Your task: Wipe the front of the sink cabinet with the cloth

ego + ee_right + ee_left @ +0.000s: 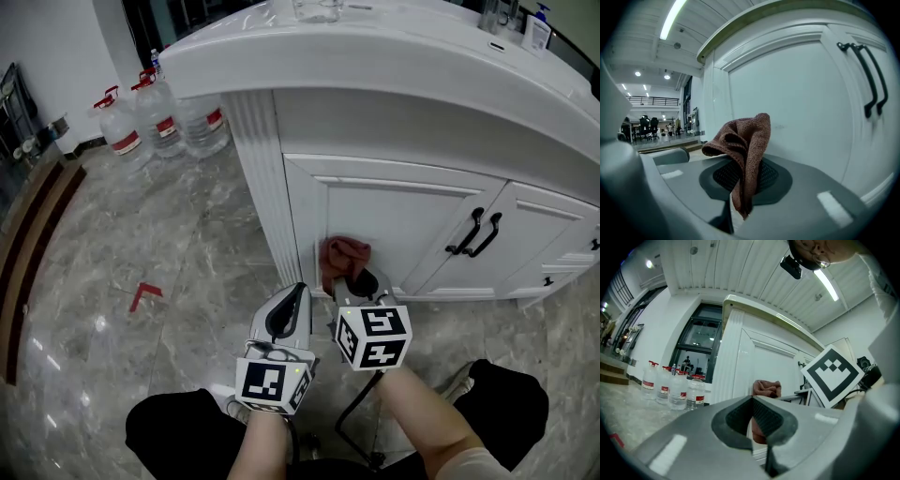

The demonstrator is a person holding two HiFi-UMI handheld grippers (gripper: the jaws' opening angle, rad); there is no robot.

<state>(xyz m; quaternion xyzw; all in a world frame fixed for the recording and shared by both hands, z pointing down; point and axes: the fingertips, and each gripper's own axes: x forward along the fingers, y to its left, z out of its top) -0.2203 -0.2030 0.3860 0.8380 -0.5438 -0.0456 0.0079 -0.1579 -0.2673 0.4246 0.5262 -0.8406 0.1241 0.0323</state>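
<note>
A reddish-brown cloth [342,258] is bunched against the lower left corner of the white cabinet door [403,225]. My right gripper [360,283] is shut on the cloth [745,140], whose folds stick up from between the jaws close to the door panel [797,103]. My left gripper [289,309] hangs beside it to the left, shut with nothing in it. In the left gripper view the cloth [767,387] shows past the closed jaws [752,420], in front of the door [768,366].
The cabinet's fluted corner post [262,178] stands left of the door. Black handles [475,234] sit on the door's right edge. Several water jugs [159,117] stand on the marble floor [141,244] at the back left. A red mark [143,294] lies on the floor.
</note>
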